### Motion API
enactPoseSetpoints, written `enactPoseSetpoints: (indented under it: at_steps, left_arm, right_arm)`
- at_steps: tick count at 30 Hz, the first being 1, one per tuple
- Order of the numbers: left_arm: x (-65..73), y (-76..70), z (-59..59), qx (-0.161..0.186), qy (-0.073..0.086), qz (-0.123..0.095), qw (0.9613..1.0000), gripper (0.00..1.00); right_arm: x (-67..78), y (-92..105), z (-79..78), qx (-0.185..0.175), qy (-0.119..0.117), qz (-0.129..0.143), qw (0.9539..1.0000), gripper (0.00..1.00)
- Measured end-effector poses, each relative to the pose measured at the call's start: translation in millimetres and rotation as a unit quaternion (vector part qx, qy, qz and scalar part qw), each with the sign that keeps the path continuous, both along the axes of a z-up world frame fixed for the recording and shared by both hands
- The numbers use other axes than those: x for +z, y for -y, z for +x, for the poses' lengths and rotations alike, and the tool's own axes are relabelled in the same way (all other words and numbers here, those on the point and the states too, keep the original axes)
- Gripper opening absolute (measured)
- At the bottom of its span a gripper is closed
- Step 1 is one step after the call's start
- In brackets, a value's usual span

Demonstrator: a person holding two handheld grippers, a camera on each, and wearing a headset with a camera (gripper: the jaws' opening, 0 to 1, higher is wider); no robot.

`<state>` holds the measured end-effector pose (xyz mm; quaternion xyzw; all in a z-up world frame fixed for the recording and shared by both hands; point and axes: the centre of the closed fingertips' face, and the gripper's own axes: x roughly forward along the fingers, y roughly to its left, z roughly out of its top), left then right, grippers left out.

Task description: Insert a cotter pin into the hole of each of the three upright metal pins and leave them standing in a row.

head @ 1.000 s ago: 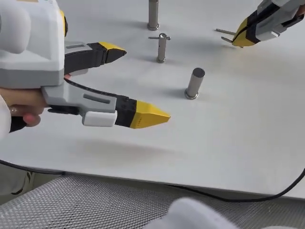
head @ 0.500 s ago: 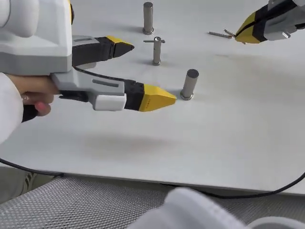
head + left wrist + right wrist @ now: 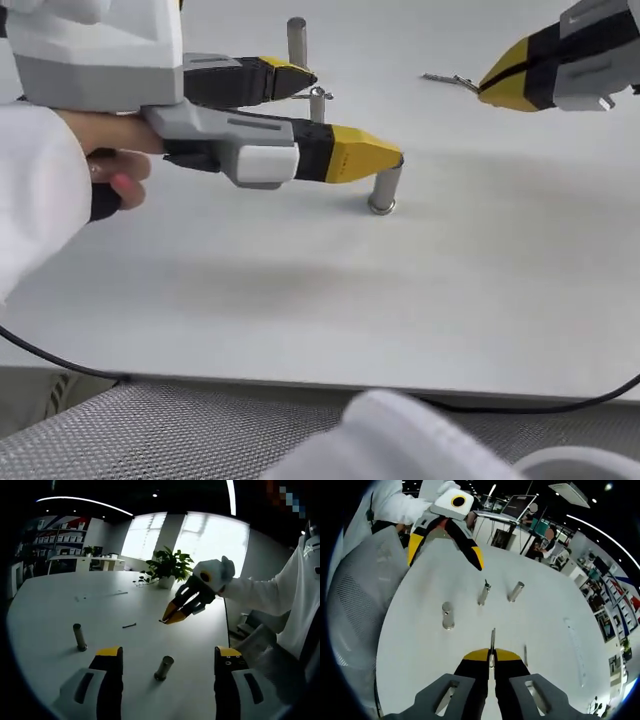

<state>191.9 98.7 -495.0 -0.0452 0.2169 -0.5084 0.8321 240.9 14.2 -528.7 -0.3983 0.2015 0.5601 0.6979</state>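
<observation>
Three upright metal pins stand on the white table: the far pin (image 3: 297,36), the middle pin (image 3: 318,100) with a cotter pin through its top, and the near pin (image 3: 383,192). My left gripper (image 3: 345,120) is open, and its lower jaw crosses in front of the near pin's top. The near pin (image 3: 163,667) sits low between the open jaws of that gripper (image 3: 169,652). My right gripper (image 3: 492,659) is shut on a cotter pin (image 3: 492,645) and hovers at the upper right (image 3: 500,85), away from the near pin (image 3: 448,616).
A loose cotter pin (image 3: 129,626) lies on the table beyond the pins, and a cotter pin (image 3: 525,655) lies beside my right jaws. A black cable (image 3: 560,400) runs along the table's front edge, with grey mesh (image 3: 150,430) below. A person's sleeve (image 3: 30,190) is at left.
My left gripper has moved forward and right, so its lower jaw now overlaps the near pin. The right gripper stays at the upper right, shut on the cotter pin.
</observation>
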Motion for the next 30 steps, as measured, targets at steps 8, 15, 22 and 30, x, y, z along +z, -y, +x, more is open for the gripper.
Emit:
enactPoseSetpoints:
  at_steps: [8, 15, 22, 30]
  left_arm:
    - [-8.8, 7.0, 6.6, 0.017, -0.033, -0.014, 0.9992, 0.65]
    - [-7.3, 15.0, 11.2, 0.032, -0.069, -0.042, 0.9962, 0.5]
    - [0.5, 28.9, 13.4, 0.029, -0.101, -0.076, 0.9916, 0.38]
    - [-5.9, 39.2, 11.5, 0.022, -0.155, -0.085, 0.9841, 0.23]
  right_arm:
    - [7.8, -6.0, -14.1, -0.014, 0.024, 0.026, 0.9993, 0.0]
    - [13.1, -13.5, -29.1, -0.004, 0.039, 0.035, 0.9986, 0.0]
    - [13.1, -22.1, -39.0, -0.001, 0.044, 0.046, 0.9979, 0.0]
    - [10.3, -22.4, -41.7, -0.004, 0.053, 0.05, 0.9974, 0.0]
